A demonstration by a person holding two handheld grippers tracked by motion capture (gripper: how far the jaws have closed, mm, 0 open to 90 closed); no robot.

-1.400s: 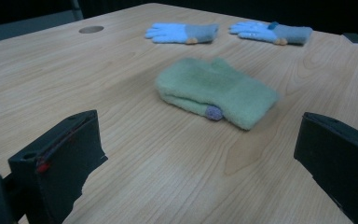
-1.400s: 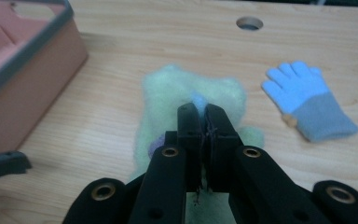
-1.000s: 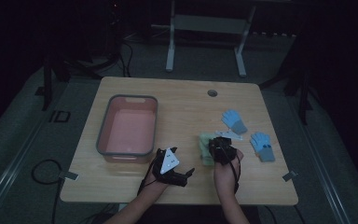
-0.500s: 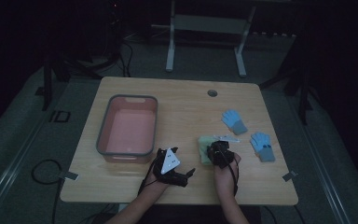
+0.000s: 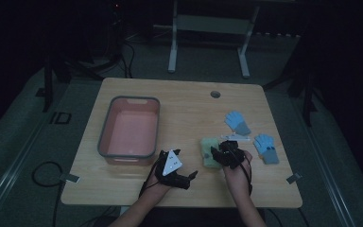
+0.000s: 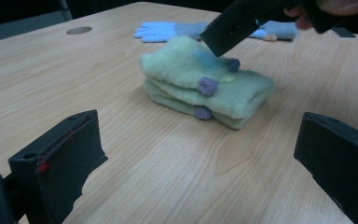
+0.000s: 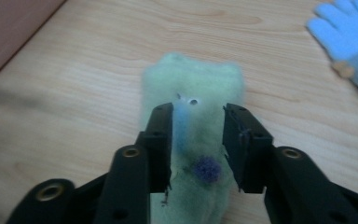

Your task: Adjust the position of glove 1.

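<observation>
Near the table's (image 5: 123, 189) front edge, green gloves (image 5: 209, 151) are straddled lengthwise by the right gripper (image 7: 196, 140), jaws just opened, unpinched; left gripper (image 5: 186, 177), spread, is kept beside, farther off.

Right claw (image 5: 219, 153) over green gloves (image 5: 209, 152), jaws just opening; left claw (image 5: 189, 178) beside pink tub (image 5: 129, 131).
</observation>
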